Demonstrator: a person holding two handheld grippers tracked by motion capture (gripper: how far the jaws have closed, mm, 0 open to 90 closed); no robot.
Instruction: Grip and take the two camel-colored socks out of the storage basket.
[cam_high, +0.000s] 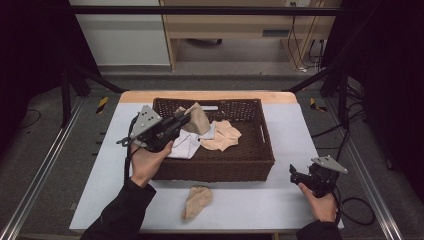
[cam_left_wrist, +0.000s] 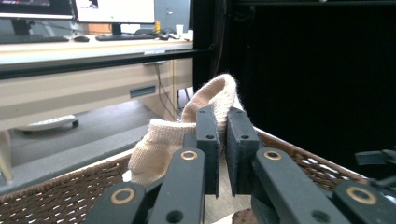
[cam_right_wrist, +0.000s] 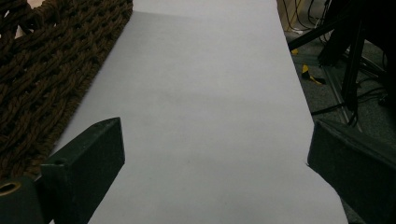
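Over basket (cam_high: 250, 160) | left claw (cam_left_wrist: 222, 122) pinching beige sock (cam_left_wrist: 163, 140) (lifted) | right claw (cam_high: 294, 172) wide, empty

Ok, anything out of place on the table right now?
One beige sock lies crumpled on the white table cover just in front of the wicker basket, outside it, while the other garments sit inside. The left gripper holds another beige sock above the basket.

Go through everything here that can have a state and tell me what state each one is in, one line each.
left gripper: shut on the raised beige sock, over the basket
right gripper: open, holding nothing, by the basket's right
wicker basket: upright on the table
white cloth: crumpled in the basket
peach cloth: crumpled in the basket
second beige sock: lying on the table before the basket
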